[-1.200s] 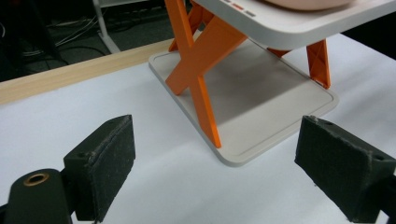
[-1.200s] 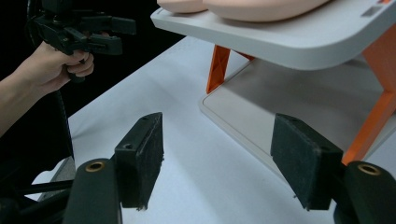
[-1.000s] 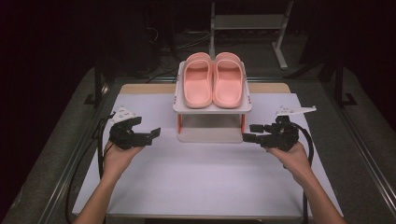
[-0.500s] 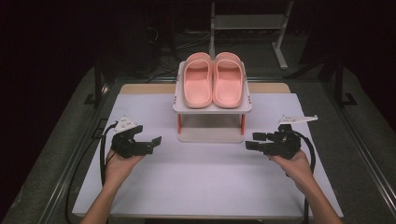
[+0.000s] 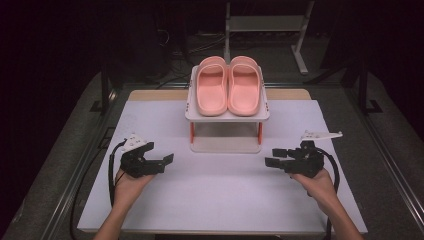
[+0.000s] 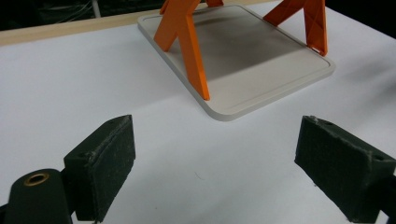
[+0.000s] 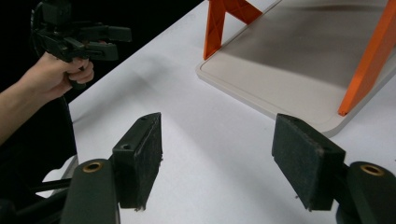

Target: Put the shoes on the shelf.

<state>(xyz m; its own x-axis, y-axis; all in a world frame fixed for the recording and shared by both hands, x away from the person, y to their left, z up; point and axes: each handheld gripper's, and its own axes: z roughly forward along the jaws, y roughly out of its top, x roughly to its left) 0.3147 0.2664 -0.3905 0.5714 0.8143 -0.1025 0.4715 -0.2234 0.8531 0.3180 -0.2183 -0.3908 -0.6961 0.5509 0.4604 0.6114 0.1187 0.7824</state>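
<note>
Left gripper (image 5: pixel 162 161) lower left of high view, jaws spread wide, nothing between, pointing toward centre, over white table (image 5: pixel 220 190). Right gripper (image 5: pixel 274 157) lower right, jaws spread too, empty, pointing left. Pink slippers (image 5: pixel 228 85) side by side on top shelf of rack (image 5: pixel 226 145), upper centre, well apart from both grippers. Left gripper view: rack base (image 6: pixel 261 70) top centre, orange legs (image 6: pixel 189 46) on it. Right gripper view: left hand (image 7: pixel 60 74) upper left.

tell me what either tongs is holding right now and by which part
Nothing. Left tongs and right tongs are both open and empty over the table.
</note>
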